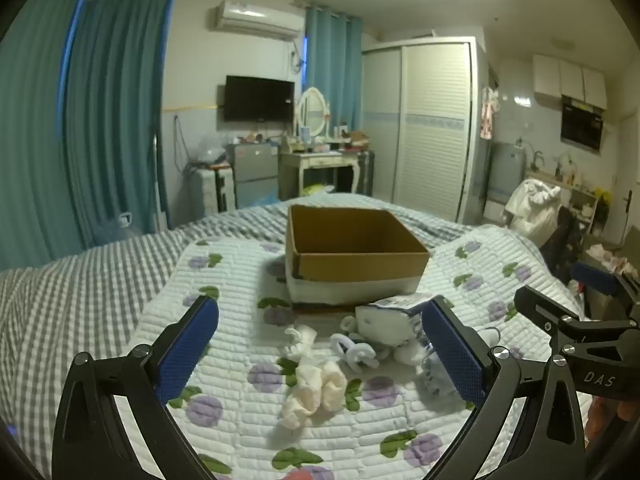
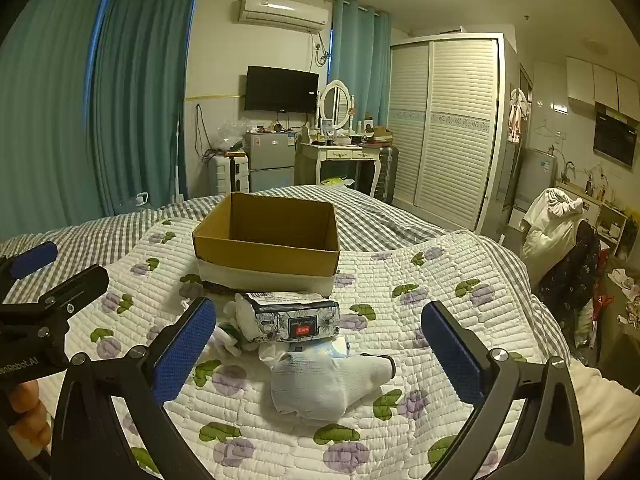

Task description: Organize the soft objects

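An open cardboard box (image 1: 352, 254) stands on the flowered quilt; it also shows in the right wrist view (image 2: 268, 244). In front of it lies a tissue pack (image 2: 294, 320), a white sock (image 2: 328, 380), cream socks (image 1: 314, 394) and white looped hair ties (image 1: 356, 354). My left gripper (image 1: 320, 356) is open above the cream socks. My right gripper (image 2: 320, 354) is open above the white sock. Both are empty. The right gripper shows at the right edge of the left wrist view (image 1: 576, 320).
The quilt (image 2: 420, 292) lies over a grey checked bedspread (image 1: 80, 292). Beyond the bed stand a dresser (image 2: 344, 160), a small fridge (image 2: 270, 160) and a wardrobe (image 2: 444, 128). Clothes hang over a chair (image 2: 560, 232) at right.
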